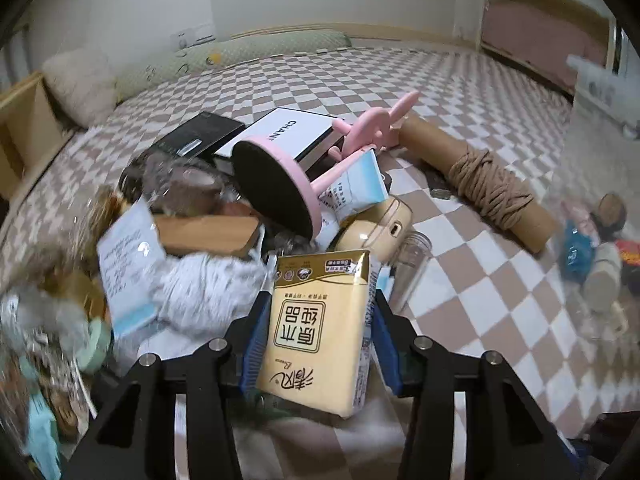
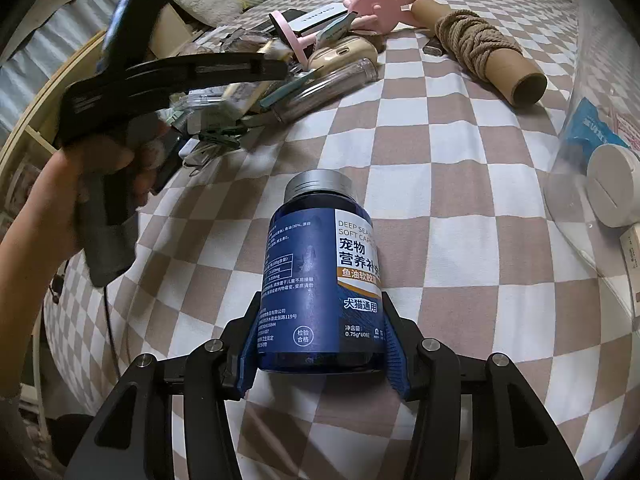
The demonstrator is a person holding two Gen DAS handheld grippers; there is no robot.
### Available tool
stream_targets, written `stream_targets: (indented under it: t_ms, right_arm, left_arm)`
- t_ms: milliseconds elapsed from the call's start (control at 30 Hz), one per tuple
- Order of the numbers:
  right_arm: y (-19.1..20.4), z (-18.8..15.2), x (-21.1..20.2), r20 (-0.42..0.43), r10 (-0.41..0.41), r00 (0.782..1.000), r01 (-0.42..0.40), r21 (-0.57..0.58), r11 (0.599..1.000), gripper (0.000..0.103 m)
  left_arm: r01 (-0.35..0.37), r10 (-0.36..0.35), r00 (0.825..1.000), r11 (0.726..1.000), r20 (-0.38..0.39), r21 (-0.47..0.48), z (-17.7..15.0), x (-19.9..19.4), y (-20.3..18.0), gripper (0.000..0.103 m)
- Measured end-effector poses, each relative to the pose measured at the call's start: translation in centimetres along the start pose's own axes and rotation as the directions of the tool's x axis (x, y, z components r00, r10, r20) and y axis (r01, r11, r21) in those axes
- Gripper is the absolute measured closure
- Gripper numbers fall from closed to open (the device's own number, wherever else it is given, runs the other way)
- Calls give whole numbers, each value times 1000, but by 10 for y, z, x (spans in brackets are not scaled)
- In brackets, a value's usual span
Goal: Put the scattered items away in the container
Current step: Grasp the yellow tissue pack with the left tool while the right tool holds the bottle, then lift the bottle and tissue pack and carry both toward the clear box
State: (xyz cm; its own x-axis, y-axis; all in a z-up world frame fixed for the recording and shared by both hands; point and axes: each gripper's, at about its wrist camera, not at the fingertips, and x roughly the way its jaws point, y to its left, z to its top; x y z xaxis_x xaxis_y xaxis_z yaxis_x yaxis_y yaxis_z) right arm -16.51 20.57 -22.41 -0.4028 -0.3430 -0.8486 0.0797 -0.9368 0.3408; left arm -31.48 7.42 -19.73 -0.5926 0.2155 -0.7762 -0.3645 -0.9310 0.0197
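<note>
My left gripper (image 1: 320,300) is shut on a yellow tissue pack (image 1: 316,332), blue pads against both its sides, just in front of a heap of scattered items. The heap holds a pink round stand (image 1: 280,184), a white box (image 1: 292,128), a beige case (image 1: 380,228) and a clear tube (image 1: 408,264). My right gripper (image 2: 320,300) is shut on a dark blue supplement bottle (image 2: 320,264) with a silver cap, held above the checkered bedspread (image 2: 440,140). The clear plastic container (image 2: 568,184) stands at the right edge and holds a white jar (image 2: 612,184).
A cardboard tube wound with brown twine (image 2: 480,48) lies on the bed between the heap and the container. A person's hand (image 2: 112,160) holds the left gripper's handle at the left of the right wrist view. Pillows (image 1: 80,80) line the far left of the bed.
</note>
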Motion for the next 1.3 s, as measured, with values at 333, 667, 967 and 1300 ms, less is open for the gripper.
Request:
stream_targets:
  t_ms: [333, 667, 967, 1300]
  right_arm:
    - [-7, -2, -2, 4, 32, 999, -32, 43, 999, 51]
    - [-4, -34, -26, -24, 49, 999, -49, 11, 999, 51]
    - [-13, -43, -36, 14, 106, 994, -107, 116, 988, 30]
    - [-8, -34, -29, 40, 25, 999, -28, 69, 997, 37]
  left_arm:
    - [-2, -1, 999, 997, -49, -71, -70, -58, -1, 56]
    - [-33, 21, 993, 994, -113, -103, -145, -92, -26, 56]
    - [-73, 54, 988, 988, -142, -133, -163, -102, -39, 46]
    - [-47, -3, 982, 964, -190, -261, -176, -101, -8, 39]
